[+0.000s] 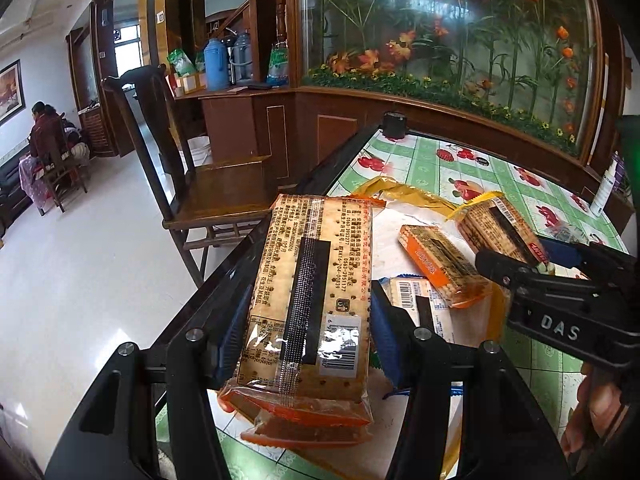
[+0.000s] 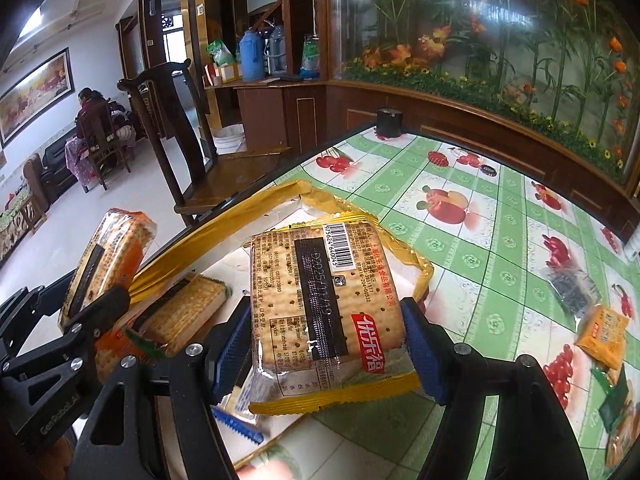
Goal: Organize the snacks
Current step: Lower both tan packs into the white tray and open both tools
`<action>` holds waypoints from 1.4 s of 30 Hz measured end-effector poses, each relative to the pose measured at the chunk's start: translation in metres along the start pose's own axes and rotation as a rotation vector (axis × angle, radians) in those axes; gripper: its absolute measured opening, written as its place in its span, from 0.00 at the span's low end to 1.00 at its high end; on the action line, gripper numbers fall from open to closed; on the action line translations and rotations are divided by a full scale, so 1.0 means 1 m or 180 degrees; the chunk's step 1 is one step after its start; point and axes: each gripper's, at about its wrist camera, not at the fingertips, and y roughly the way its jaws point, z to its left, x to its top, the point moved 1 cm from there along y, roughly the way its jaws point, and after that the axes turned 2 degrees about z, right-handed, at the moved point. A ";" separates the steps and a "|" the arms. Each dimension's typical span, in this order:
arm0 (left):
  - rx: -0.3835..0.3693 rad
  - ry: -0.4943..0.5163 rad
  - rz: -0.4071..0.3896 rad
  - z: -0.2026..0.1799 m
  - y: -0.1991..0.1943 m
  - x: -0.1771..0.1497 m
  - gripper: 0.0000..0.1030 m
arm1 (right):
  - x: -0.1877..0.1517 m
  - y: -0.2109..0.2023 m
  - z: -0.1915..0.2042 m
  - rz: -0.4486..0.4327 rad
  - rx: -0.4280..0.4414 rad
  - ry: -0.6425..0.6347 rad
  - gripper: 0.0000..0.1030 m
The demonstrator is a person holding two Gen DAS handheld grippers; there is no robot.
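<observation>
My left gripper (image 1: 306,330) is shut on an orange-edged cracker pack (image 1: 312,288), held above the table's left edge; that pack also shows in the right wrist view (image 2: 104,264). My right gripper (image 2: 328,344) is shut on a yellow-edged cracker pack (image 2: 324,304), held over a large open gold snack bag (image 2: 240,216); that pack also shows in the left wrist view (image 1: 500,224). An orange cracker pack (image 1: 444,268) and a blue-white pack (image 1: 420,300) lie in the bag. Another cracker pack (image 2: 188,312) lies in the bag under the left gripper.
The table (image 2: 460,240) has a green checked fruit-print cloth. Small snack packs (image 2: 600,332) and a dark packet (image 2: 568,288) lie at the right. A black round object (image 2: 389,122) stands at the far corner. A wooden chair (image 1: 192,184) stands left of the table. A white bottle (image 1: 606,188) stands far right.
</observation>
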 end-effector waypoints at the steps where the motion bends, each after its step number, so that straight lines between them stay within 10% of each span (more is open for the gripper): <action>1: -0.0007 0.0002 0.0013 -0.001 0.002 0.000 0.54 | 0.001 0.004 -0.001 0.0016 0.0005 0.0010 0.70; 23: -0.0218 0.0189 0.0321 -0.027 0.026 -0.001 0.54 | 0.018 0.070 -0.012 0.0344 0.0208 0.0237 0.69; 38: -0.0152 0.0330 0.0415 -0.055 0.040 -0.003 0.55 | -0.003 -0.002 -0.050 0.0019 0.0121 0.0572 0.83; 42: -0.0100 0.0426 0.0382 -0.062 0.039 -0.008 0.69 | -0.016 -0.018 -0.060 0.0012 0.0095 0.0640 0.83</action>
